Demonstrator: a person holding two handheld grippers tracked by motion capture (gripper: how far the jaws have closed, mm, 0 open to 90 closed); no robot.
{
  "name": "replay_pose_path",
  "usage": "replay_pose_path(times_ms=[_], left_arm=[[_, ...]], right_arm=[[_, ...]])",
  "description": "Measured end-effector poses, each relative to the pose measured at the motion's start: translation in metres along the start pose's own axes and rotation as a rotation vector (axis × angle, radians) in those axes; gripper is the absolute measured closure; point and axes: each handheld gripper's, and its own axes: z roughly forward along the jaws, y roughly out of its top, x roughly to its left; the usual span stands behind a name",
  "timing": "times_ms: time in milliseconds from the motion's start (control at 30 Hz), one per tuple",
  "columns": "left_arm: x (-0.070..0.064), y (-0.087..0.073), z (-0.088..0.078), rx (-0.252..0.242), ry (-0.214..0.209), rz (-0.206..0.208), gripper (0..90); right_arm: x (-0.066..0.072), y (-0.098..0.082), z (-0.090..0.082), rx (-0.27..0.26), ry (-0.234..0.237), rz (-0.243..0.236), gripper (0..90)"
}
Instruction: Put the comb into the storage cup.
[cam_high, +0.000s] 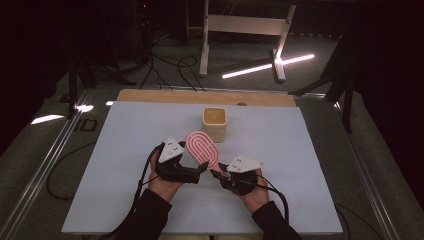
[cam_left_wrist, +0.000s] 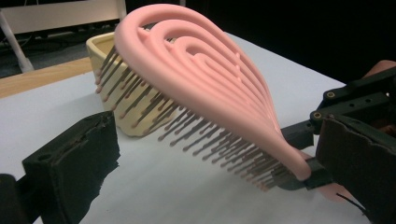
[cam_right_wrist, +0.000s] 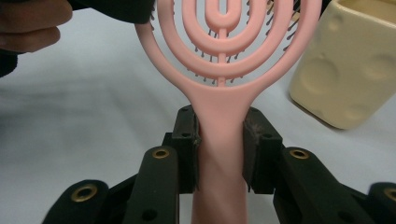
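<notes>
The landmark is the cream square ceramic cup (cam_high: 215, 123), which stands upright on the pale blue desk (cam_high: 125, 150) toward its far middle.

Left of and nearer than the cup, the left gripper (cam_high: 201, 170) is held in the person's left hand (cam_high: 165, 186). In the left gripper view its two black fingers (cam_left_wrist: 74, 158) stand spread wide, with the bristle side of the brush head between them; neither finger touches the brush.

Just in front of the cup, on its near side, is the pink oval plastic hairbrush with concentric open ribs (cam_high: 202, 147). It is raised off the desk and tilted, its head (cam_left_wrist: 187, 70) close beside the cup and its handle (cam_right_wrist: 220, 154) pointing away from the cup toward the person.

Right of and nearer than the cup, the right gripper (cam_high: 216, 175), held in the right hand (cam_high: 255, 196), pinches the hairbrush handle: its fingers (cam_right_wrist: 187, 144) press on both sides of the handle just below the head.
</notes>
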Motion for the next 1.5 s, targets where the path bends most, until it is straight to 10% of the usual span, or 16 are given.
replay_pose_path(times_ms=[533,1100,1500], left_arm=[[-0.002,0.0,0.014,0.025,-0.028,-0.051,4.9],[-0.005,0.002,0.019,0.027,-0.062,-0.108,41.7],[-0.003,0.002,0.019,0.022,-0.111,-0.165,50.5]], right_arm=[[0.003,0.001,0.001,-0.006,0.009,-0.004,69.7],[0.004,0.0,0.0,-0.019,0.0,-0.01,69.7],[0.006,0.0,0.0,-0.025,-0.005,-0.02,69.7]])
